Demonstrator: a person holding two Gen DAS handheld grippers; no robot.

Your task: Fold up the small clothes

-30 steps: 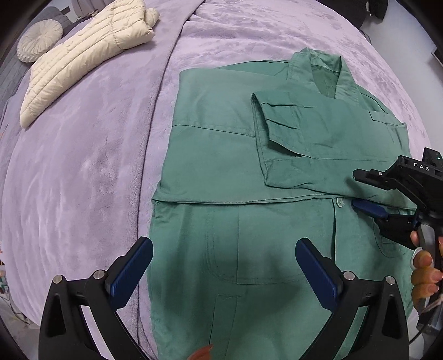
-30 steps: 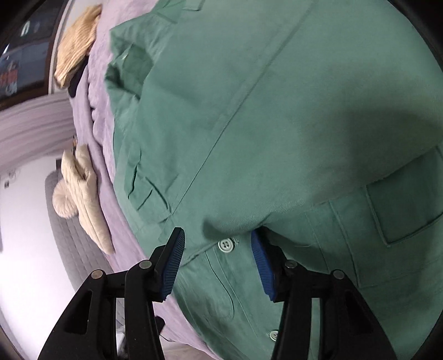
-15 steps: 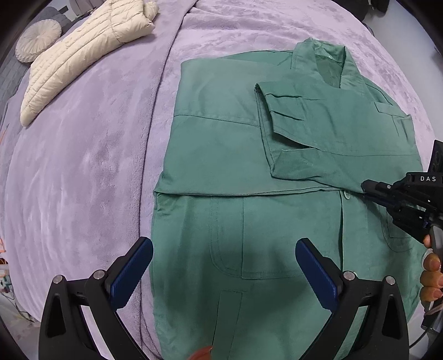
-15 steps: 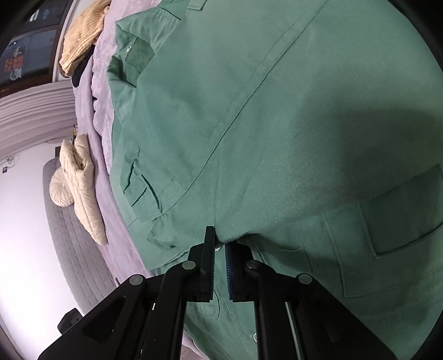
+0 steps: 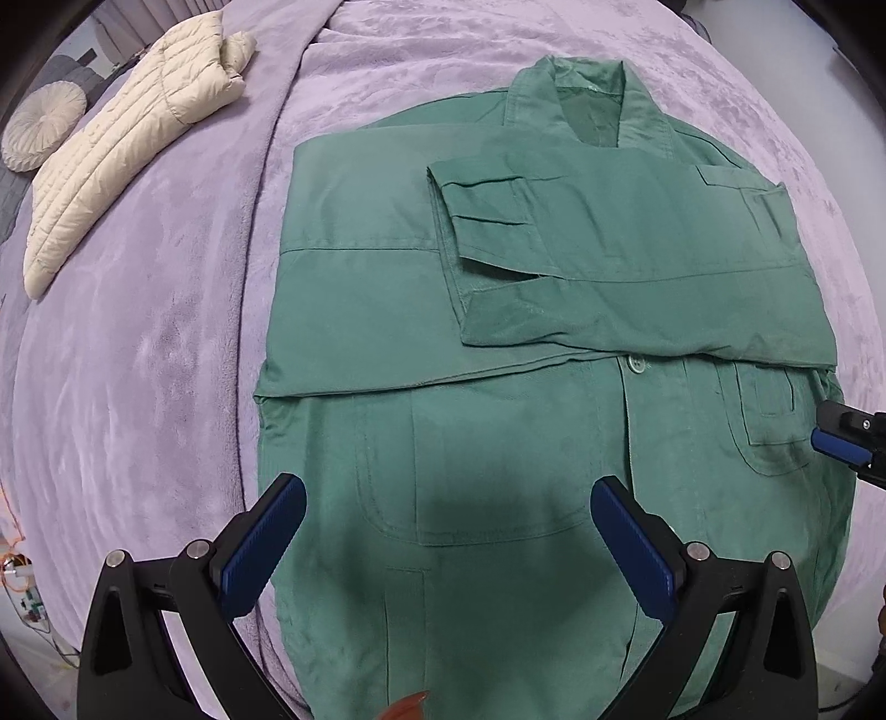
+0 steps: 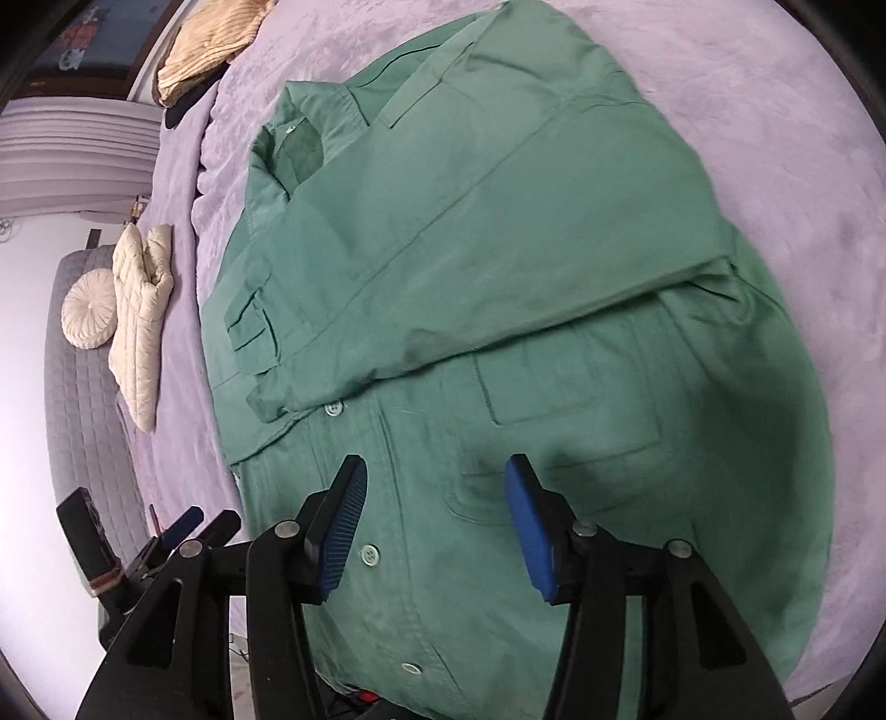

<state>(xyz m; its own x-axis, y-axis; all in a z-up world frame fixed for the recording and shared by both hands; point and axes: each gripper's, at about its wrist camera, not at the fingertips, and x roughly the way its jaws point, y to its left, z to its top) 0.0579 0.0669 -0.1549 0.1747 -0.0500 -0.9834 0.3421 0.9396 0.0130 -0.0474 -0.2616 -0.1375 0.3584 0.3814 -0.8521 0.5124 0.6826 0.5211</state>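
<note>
A green button-up shirt point(image 5: 498, 343) lies front-up on the purple bed cover, collar at the far end, both sleeves folded across its chest. It also shows in the right wrist view point(image 6: 498, 310). My left gripper point(image 5: 443, 531) is open and empty, above the shirt's lower front near the hem. My right gripper point(image 6: 434, 515) is open and empty above the lower right pocket. Its tip shows at the right edge of the left wrist view point(image 5: 841, 446).
A cream quilted jacket point(image 5: 127, 160) and a round cushion point(image 5: 41, 124) lie at the far left of the bed. A yellow garment point(image 6: 210, 44) lies beyond the collar. The purple cover point(image 5: 138, 387) surrounds the shirt.
My right gripper shut on the folded sleeve's edge near the button, then opened and drew back toward the shirt's right side. My left gripper stayed open and rose slightly.
</note>
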